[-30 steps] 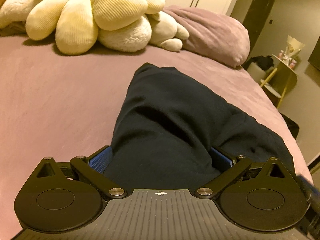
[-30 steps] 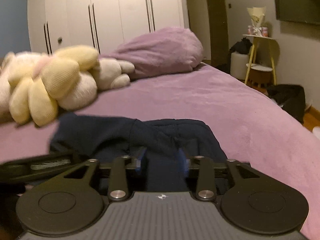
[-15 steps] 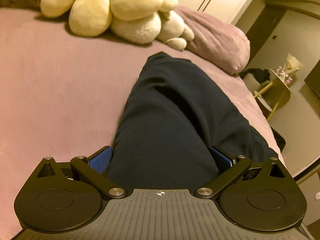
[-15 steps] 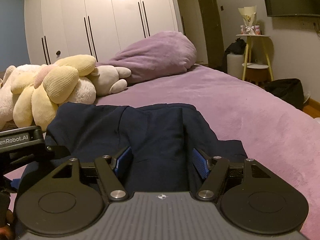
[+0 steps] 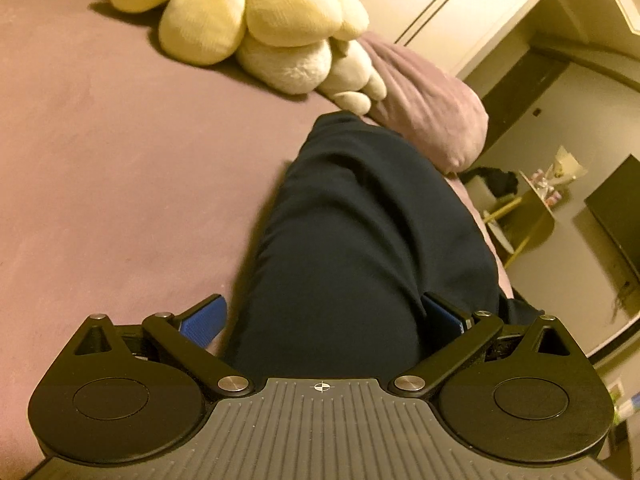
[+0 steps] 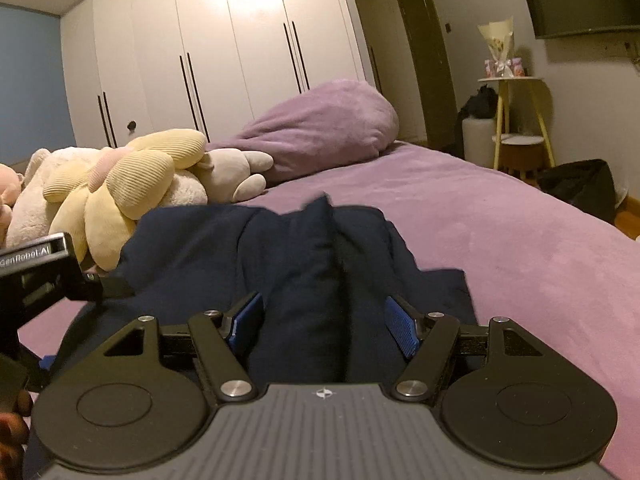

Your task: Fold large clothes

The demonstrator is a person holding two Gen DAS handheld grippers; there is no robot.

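Observation:
A dark navy garment (image 5: 360, 240) lies folded into a long bundle on the purple bed (image 5: 120, 160). My left gripper (image 5: 322, 316) is open, with its blue pads on either side of the garment's near end. In the right wrist view the same garment (image 6: 280, 248) is bunched with a raised fold in the middle. My right gripper (image 6: 324, 326) is open, its blue pads straddling that fold without pinching it. The left gripper's body (image 6: 36, 276) shows at the left edge of the right wrist view.
A yellow flower plush and cream soft toys (image 6: 120, 188) lie at the head of the bed beside a purple pillow (image 6: 320, 128). White wardrobes (image 6: 220, 60) stand behind. A yellow-legged side table (image 6: 516, 120) and a dark bag (image 6: 580, 188) stand right of the bed.
The right gripper was shut on the garment a second ago and has opened. The left gripper has stayed open and tilted, looking further down the garment.

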